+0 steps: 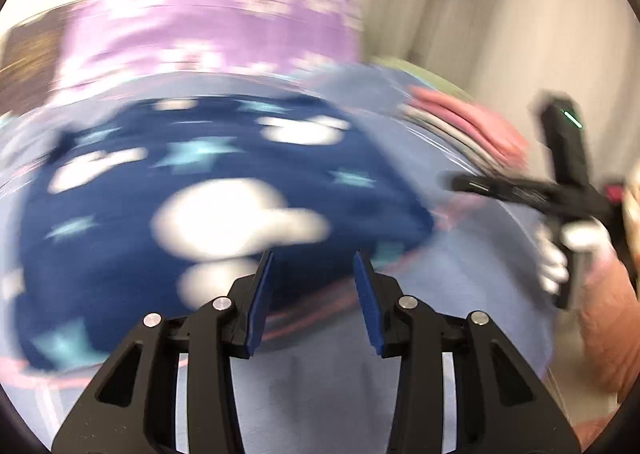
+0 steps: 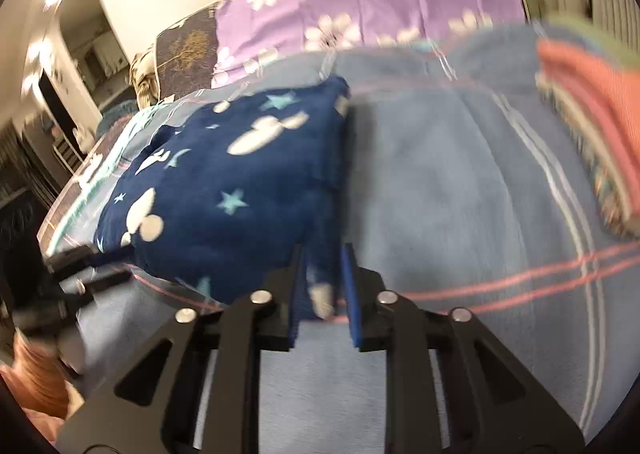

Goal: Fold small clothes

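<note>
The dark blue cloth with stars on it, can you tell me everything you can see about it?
The dark blue fleecy garment looks soft and fuzzy, printed with pale turquoise stars and white blobby shapes. It lies folded into a thick, puffy bundle on the light blue striped blanket. A narrow bit of it reaches toward the right gripper, between its parted blue pads; whether they touch it is unclear. The left gripper is open just in front of it.

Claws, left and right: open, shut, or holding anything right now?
Left claw: open, nothing between its pads.
Right claw: slightly open; an edge of the navy star-print garment lies between the pads, not pinched.
</note>
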Demonstrator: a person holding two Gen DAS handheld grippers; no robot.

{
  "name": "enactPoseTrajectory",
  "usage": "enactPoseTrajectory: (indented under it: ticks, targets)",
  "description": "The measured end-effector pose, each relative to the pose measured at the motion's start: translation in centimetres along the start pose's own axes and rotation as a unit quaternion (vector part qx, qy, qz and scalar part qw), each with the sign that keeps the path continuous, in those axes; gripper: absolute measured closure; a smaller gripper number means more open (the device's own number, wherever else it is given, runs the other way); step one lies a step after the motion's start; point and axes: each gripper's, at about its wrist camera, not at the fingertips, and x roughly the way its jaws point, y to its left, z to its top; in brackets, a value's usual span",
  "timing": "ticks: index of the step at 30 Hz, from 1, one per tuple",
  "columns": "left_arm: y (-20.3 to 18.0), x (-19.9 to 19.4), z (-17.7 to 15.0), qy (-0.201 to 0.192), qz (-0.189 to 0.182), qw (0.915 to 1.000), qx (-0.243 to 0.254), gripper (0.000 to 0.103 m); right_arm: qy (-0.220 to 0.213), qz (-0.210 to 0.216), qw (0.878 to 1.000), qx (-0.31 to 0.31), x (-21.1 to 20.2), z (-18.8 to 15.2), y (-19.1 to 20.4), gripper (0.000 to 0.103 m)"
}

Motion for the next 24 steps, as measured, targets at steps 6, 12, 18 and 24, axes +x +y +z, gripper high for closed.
enactPoseTrajectory:
  ticks: [6, 12, 18, 24]
  targets:
    - [13.6, -5.5, -2.1, -0.026, 0.126, 0.9776, -0.167, 0.098, -0.008, 0.042, 0.996, -0.081, 1.8, 1.3, 8.4, 0.078]
    - [21.4, -7.9, -3.8, -0.021, 0.167, 0.9604, -0.222, 0.098, 0.005, 0.085, 0.978, -0.192, 5.5, 1.6, 19.9, 0.076]
    - [27.7, -3.5, -0.2, 0.015, 0.068, 0.9761, -0.206, 0.085, 0.028, 0.1, 0.944, -0.314, 9.3, -0.9, 30.1, 0.069]
    - [30.6, 4.2, 2.6, 0.063, -0.003, 0.9791, -0.193, 0.064, 0.019, 0.051, 0.919, -0.391, 11.4, -3.7, 35.1, 0.06]
